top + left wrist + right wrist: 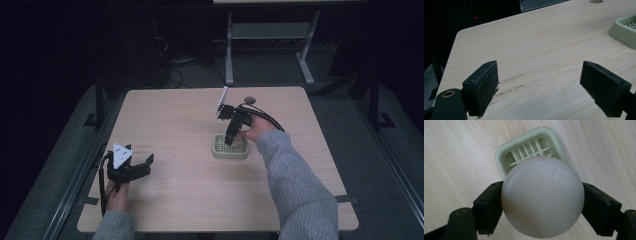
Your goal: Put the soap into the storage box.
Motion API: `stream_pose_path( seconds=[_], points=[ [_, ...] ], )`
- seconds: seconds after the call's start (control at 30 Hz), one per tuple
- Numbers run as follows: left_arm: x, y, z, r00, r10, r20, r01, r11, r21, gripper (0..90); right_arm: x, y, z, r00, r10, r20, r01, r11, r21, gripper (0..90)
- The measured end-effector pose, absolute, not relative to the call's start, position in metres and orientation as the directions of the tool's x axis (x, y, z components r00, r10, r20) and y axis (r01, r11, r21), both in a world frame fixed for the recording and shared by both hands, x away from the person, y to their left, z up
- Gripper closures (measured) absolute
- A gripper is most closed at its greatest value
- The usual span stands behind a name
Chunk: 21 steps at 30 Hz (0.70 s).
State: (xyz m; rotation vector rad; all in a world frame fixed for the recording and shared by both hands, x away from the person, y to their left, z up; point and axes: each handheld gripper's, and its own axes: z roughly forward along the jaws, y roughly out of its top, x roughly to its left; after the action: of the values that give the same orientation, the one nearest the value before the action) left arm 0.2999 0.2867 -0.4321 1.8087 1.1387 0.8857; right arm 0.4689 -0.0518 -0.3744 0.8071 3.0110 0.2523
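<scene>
White ball (542,197) clamped in right gripper (541,205) above green basket (501,157), left gripper (539,85) fingers wide apart, empty.

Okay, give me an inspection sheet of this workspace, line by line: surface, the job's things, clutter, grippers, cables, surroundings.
Surface: light wood table, faint smudges near the left gripper.
Job's things: white ball held over a pale green slatted basket.
Clutter: nothing seen.
Grippers: left gripper open, nothing between its fingers; right gripper shut on the ball.
Cables: one trails from each gripper; more lie on the floor beyond the table.
Surroundings: dark room, another table's legs behind.
</scene>
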Motion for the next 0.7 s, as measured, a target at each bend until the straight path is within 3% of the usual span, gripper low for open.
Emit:
stream_pose_path(
  seconds=[0.7],
  points=[
    [0.3,0.287,-0.432,0.346,0.927,0.148,0.359,-0.276,0.892,14.8,0.478,-0.04,-0.403,-0.857,0.515,0.039,0.516,0.85,0.11,22.5]
  ],
)
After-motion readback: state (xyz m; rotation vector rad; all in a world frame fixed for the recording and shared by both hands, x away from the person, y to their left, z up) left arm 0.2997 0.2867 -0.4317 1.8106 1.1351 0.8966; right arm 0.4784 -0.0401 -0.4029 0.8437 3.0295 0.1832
